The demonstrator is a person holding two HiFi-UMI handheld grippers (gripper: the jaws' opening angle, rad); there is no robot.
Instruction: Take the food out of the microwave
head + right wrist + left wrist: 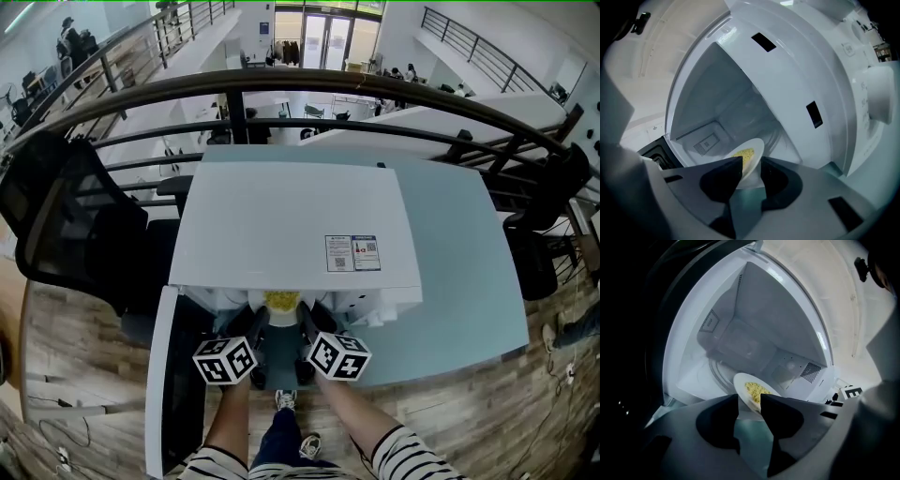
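Left tongs point(256, 316) and right tongs point(307, 316) are both clamped on the plate point(281, 302), one on each side of the rim. Forearms come up from the bottom edge of the head view, left point(228, 422) and right point(352, 417), converging toward centre frame. Both tools point forward and slightly down into the microwave point(291, 234) mouth.

Left gripper view: left tongs point(750, 401) pinch the near rim of the plate point(742, 384), which sits lower centre with the food point(756, 390) just beyond the tips. Right gripper view: right tongs point(751, 164) pinch the rim of the plate point(757, 146) likewise, food point(746, 153) on the left of the tips.

Plate sits at the cavity opening, yellow food on top. It's round, so no long axis. It reads tilted in both gripper views – opposite ways; true level can't be judged.

Door point(173, 384) is swung open at lower left. Microwave stands on the pale tabletop point(469, 272).
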